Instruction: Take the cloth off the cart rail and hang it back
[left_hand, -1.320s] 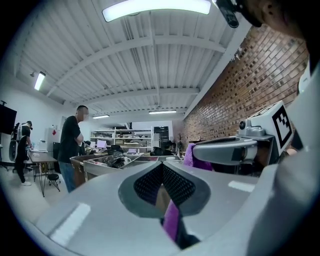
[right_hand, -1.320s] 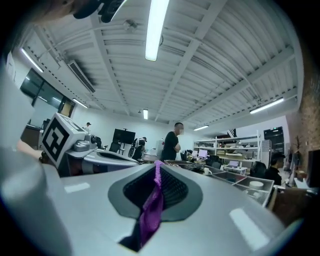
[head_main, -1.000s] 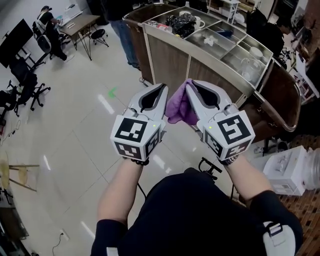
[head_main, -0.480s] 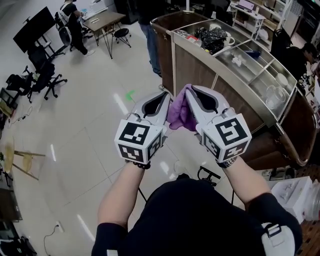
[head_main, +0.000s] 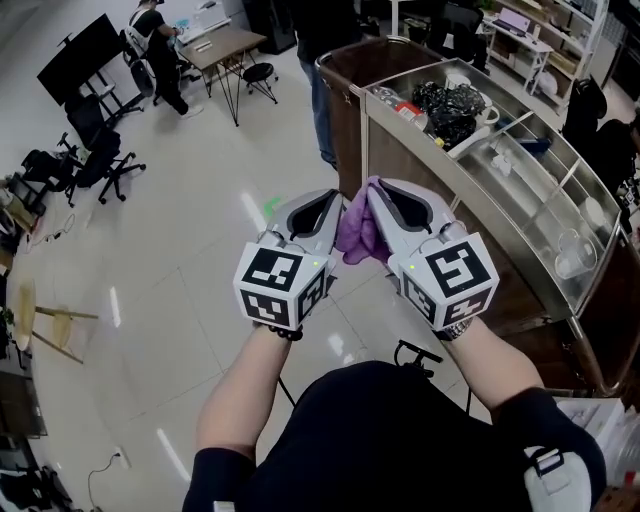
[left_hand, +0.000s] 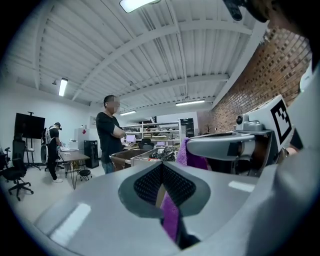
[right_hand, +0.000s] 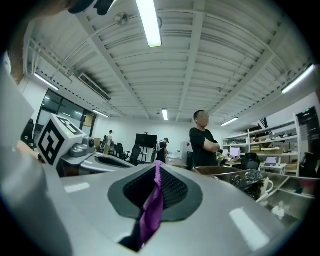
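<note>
We carry the soft purple cloth (head_main: 357, 232) beside the steel-topped wooden cart (head_main: 420, 165). The left hand-held gripper (head_main: 331, 197) and right hand-held gripper (head_main: 377, 190) are each pinched shut on it. It looks light and limp, so grip the top edge.

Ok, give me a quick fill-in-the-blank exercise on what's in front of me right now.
The left tongs and right tongs are both shut on a ____ cloth. In the head view, the cart stands to the ____ of the cloth. On the cart, a white mug sits beside a crumpled ____ bag.
Missing words: purple, right, black.
</note>
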